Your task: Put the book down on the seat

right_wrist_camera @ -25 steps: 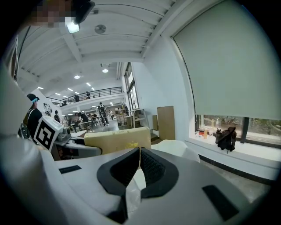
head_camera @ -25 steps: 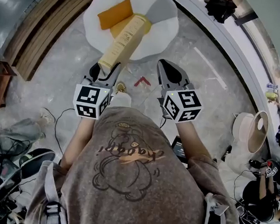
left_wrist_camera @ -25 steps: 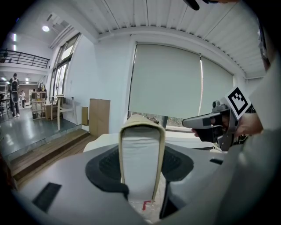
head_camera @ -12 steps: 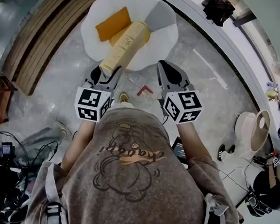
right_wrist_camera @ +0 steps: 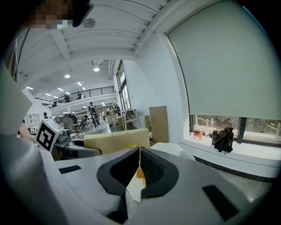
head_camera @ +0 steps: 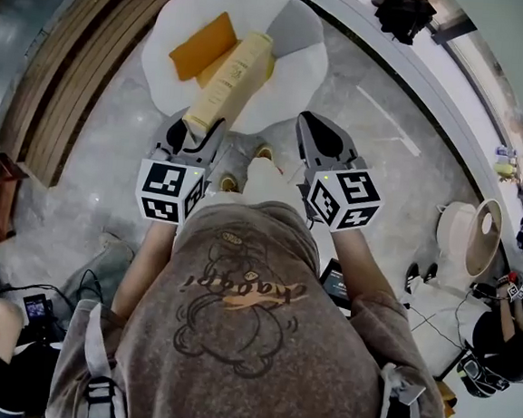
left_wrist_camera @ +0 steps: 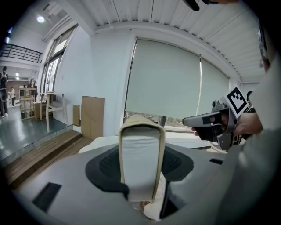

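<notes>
A thick cream-covered book point(head_camera: 227, 80) is clamped by its lower end in my left gripper point(head_camera: 193, 136). It slants forward, its far end over the white round seat point(head_camera: 302, 60). An orange cushion point(head_camera: 201, 45) lies on that seat, left of the book. In the left gripper view the book point(left_wrist_camera: 141, 158) stands upright between the jaws, page edges facing the camera. My right gripper point(head_camera: 316, 131) hovers beside it to the right, shut and empty. The right gripper view shows the jaws of the right gripper point(right_wrist_camera: 139, 169) meeting in a thin line, with the book point(right_wrist_camera: 116, 139) to the left.
Wooden steps point(head_camera: 69, 73) run along the left. A white curved ledge point(head_camera: 419, 76) with a black bag point(head_camera: 406, 9) bounds the right. A round pale stool point(head_camera: 477, 241), cables and seated people point(head_camera: 2, 363) lie on the stone floor behind me.
The person has stepped a little towards the seat; feet now show between the grippers. Both grippers keep their pose, with the book still gripped. A seated person has come into view at lower left.
</notes>
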`<state>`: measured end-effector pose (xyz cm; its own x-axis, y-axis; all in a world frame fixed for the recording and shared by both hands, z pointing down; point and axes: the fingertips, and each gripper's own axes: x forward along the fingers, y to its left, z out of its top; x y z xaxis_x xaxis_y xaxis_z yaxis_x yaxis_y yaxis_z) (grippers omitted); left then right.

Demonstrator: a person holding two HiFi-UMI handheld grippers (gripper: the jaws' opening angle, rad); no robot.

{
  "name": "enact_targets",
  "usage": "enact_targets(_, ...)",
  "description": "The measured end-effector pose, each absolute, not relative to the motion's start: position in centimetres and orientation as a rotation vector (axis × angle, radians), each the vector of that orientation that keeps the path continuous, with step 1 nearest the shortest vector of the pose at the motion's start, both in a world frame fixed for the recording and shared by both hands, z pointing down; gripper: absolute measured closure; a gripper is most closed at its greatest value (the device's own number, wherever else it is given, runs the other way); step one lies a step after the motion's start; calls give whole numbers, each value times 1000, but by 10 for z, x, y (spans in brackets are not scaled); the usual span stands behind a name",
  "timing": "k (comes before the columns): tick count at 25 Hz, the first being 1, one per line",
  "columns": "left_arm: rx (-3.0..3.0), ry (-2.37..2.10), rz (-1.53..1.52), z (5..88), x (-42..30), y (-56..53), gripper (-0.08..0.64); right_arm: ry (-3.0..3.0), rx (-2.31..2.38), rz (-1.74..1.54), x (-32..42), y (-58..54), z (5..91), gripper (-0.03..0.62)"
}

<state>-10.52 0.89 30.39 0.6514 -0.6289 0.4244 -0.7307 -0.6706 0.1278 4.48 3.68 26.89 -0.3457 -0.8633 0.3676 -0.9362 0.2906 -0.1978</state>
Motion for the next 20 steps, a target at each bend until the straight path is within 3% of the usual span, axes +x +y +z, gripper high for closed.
enact_targets(11, 2573, -1122, 501, 307, -98, -40, 344, -2391, 1634, 563, 52, -16, 272, 571)
enact_targets(20, 2553, -1125, 512, 311, -45, -102, 344, -2411, 1553, 596, 103, -84, 282, 571)
